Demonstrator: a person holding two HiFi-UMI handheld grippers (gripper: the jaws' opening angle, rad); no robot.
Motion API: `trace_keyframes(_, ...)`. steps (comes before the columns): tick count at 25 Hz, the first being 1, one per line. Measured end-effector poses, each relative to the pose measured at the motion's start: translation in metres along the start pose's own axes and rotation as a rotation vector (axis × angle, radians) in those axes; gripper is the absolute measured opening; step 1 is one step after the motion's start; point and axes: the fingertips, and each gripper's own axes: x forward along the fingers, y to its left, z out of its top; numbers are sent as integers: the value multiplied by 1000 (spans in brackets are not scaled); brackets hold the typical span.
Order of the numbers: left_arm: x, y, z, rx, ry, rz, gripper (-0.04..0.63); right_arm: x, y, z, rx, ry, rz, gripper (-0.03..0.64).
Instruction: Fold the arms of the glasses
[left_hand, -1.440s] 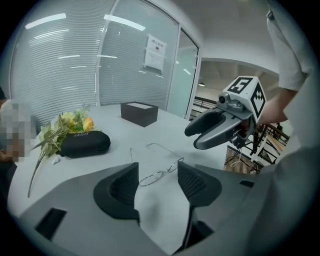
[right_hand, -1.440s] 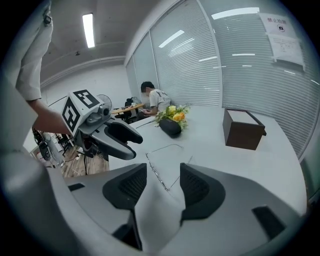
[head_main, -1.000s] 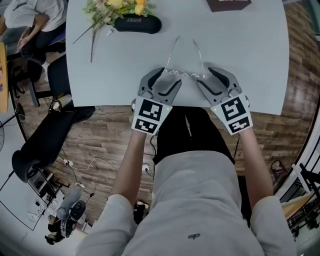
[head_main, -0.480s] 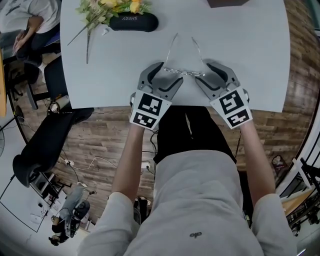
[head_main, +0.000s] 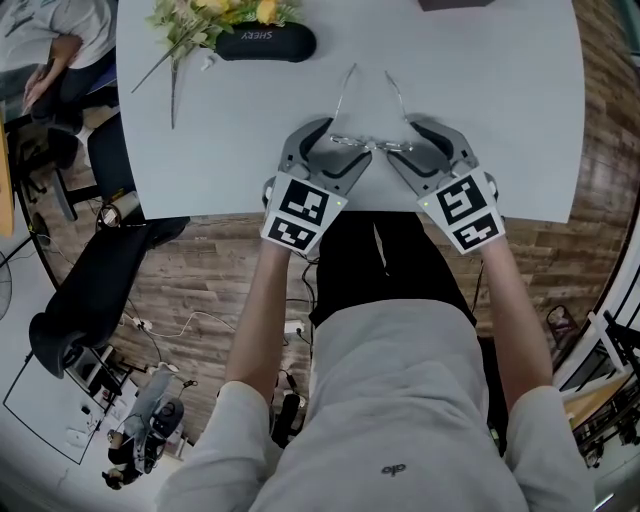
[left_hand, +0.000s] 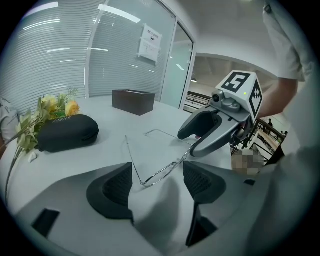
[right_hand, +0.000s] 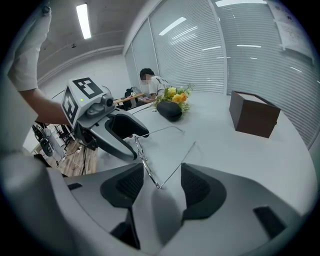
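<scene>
Okay, the glasses (head_main: 368, 146) lie flat on the counter (head_main: 520, 120), close to its near edge and right in front of you. The frame is thin wire, with both arms unfolded and pointing away from you.

Your left claw (head_main: 335, 150) sits at the frame's left end and your right claw (head_main: 405, 150) at its right end. Both tilt down toward the counter.

In the left gripper view the jaws are spread and have just been opening. The frame's corner lies between the pads (left_hand: 117, 187), and neither pad presses on it. The right gripper view shows the same: jaws spread and just been opening, with the other corner between its pads (right_hand: 131, 184) and not pinched. You are holding nothing with either claw.

Farther out, a black case (head_main: 266, 42) lies at the far left of the counter, with a bunch of flowers (head_main: 205, 20) just beside it, stems trailing toward you. A brown box (right_hand: 254, 115) stands far right, well apart from the glasses. A seated person (head_main: 50, 30) is past the counter's left corner. Below the counter is a wood floor (head_main: 200, 290).
</scene>
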Motion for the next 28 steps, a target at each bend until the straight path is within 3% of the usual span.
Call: trace_keyframes(28,4,-2,7,15,3,-16,308,6,2,7,-17,6,42,219)
